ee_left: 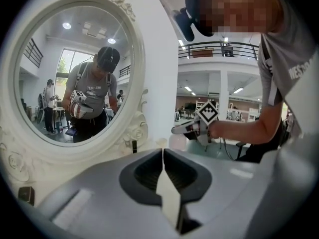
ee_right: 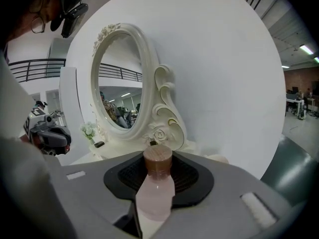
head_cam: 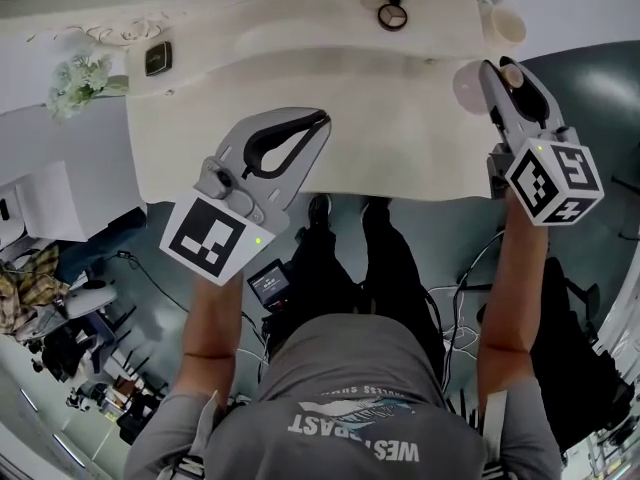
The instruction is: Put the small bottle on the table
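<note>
The small bottle (ee_right: 155, 192), pale pink with a brown wooden cap, sits upright between the jaws of my right gripper (ee_right: 158, 166), which is shut on it. From the head view the right gripper (head_cam: 505, 68) hovers at the right end of the white dressing table (head_cam: 380, 138), and the bottle's cap (head_cam: 511, 73) shows between its fingers. My left gripper (head_cam: 322, 120) is over the table's front edge at centre-left. Its jaws (ee_left: 163, 153) meet with nothing between them. The left gripper view also catches the right gripper (ee_left: 192, 127) across the table.
An oval white-framed mirror (ee_right: 122, 81) stands at the back of the table. On the tabletop are white flowers (head_cam: 75, 80), a small dark box (head_cam: 157, 58), a round dark-rimmed compact (head_cam: 392, 14) and a white cup (head_cam: 508, 24). A white round thing (head_cam: 468, 85) lies just left of the right gripper.
</note>
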The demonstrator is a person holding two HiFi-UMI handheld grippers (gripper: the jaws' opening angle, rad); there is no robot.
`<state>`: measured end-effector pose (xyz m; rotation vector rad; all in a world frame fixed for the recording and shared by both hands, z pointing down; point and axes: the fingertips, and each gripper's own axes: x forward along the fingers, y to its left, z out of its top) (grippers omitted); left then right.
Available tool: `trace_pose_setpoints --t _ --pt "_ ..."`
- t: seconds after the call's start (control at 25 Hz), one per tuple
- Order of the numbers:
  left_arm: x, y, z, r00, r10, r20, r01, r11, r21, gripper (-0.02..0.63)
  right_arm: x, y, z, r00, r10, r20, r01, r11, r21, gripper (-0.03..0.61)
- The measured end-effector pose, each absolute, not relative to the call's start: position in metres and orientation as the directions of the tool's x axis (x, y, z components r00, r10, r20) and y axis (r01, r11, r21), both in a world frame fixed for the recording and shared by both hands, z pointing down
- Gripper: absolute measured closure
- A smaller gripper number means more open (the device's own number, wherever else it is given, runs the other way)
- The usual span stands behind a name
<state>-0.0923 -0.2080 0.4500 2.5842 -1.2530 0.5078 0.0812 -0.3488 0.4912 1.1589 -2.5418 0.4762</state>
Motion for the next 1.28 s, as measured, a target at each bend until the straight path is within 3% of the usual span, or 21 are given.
trace_pose_setpoints --t 0.68,1.28 --pt "-0.101 -0.226 0.505 0.563 -0.710 0.423 -0.808 -0.580 0.103 0.604 0.050 -0.403 0.543 -0.645 -0.661 0.383 -0.749 0.646 -0.148 0.443" --pt "-0.105 -0.234 0.533 0.564 -0.704 0.432 -0.811 -0.570 0.129 0.604 0.029 -0.421 0.543 -0.668 -0.699 0.256 -0.730 0.682 -0.041 0.443"
